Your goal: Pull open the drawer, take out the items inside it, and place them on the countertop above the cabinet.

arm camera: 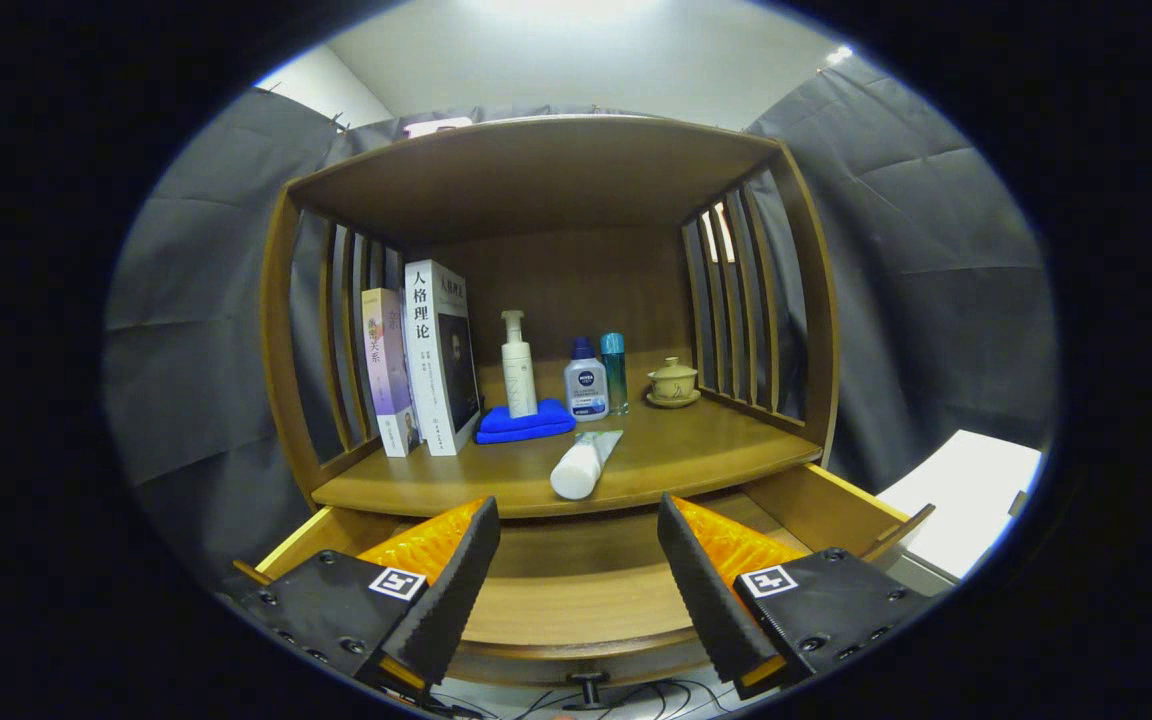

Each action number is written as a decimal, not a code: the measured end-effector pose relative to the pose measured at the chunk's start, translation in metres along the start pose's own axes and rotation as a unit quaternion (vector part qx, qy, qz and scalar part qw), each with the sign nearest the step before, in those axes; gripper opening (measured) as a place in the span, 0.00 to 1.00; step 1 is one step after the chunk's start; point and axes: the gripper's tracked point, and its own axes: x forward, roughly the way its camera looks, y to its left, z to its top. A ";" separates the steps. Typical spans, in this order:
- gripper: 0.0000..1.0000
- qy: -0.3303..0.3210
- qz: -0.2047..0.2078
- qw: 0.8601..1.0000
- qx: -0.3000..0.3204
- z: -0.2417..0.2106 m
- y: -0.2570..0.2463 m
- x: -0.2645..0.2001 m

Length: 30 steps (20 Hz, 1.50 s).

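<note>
The drawer stands pulled open below the tabletop of the wooden cabinet, and the part of its floor I can see between the fingers is bare. I hold the hand-held gripper over the open drawer with its fingers spread wide, gripping nothing. On the tabletop just beyond the fingers lies a white tube on its side. Behind it a pump bottle stands on a folded blue cloth, beside a small white bottle and a teal bottle. Two upright books stand to one side, a lidded cup to the other.
</note>
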 end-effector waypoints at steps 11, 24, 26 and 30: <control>0.98 -0.016 0.013 1.000 -0.013 -0.055 0.003 -0.052; 0.98 0.049 0.038 0.996 -0.058 -0.137 0.012 -0.047; 0.98 0.049 0.027 0.996 -0.071 -0.136 0.005 -0.042; 0.97 0.042 0.026 0.996 -0.068 -0.136 0.008 -0.042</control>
